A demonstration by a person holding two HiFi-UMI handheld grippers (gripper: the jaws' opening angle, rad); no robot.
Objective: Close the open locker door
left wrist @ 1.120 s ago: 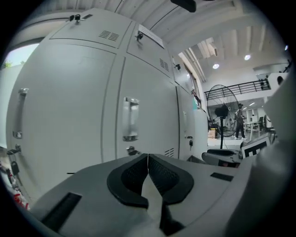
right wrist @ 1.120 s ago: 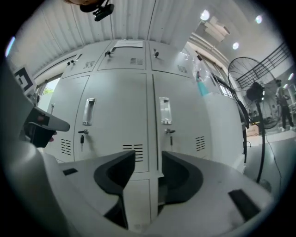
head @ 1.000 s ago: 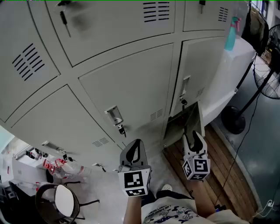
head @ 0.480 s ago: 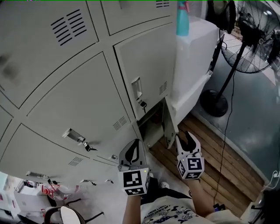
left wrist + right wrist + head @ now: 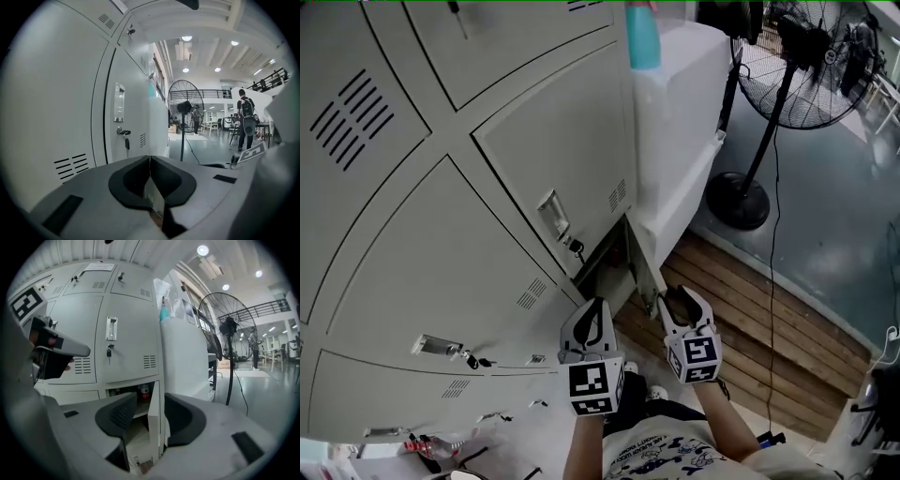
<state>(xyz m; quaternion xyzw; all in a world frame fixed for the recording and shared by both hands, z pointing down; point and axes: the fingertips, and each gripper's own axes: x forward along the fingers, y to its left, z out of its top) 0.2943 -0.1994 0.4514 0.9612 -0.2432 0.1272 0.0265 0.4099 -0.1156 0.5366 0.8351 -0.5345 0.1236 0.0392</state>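
The open locker door [image 5: 643,269] is a grey bottom door swung out from the locker bank [image 5: 487,206]. In the right gripper view its free edge [image 5: 153,420] stands upright between the spread jaws, and no pad visibly presses on it. My right gripper [image 5: 680,302] [image 5: 151,401] is open around that edge. Behind the door, the compartment holds a red-capped bottle [image 5: 144,391]. My left gripper [image 5: 589,317] [image 5: 150,158] hangs shut and empty to the left, apart from the door, facing a closed locker with a key [image 5: 125,136] in its lock.
A white cabinet [image 5: 675,122] with a teal spray bottle [image 5: 642,37] on top adjoins the lockers on the right. A standing fan [image 5: 787,66] rests on its round base [image 5: 738,200] beside wooden floor planks [image 5: 759,328]. A person with a backpack [image 5: 246,119] stands far off.
The head view has swung right and down toward the bottom locker. My right gripper has moved in to the open door's edge, which now sits between its jaws. The left gripper stays shut.
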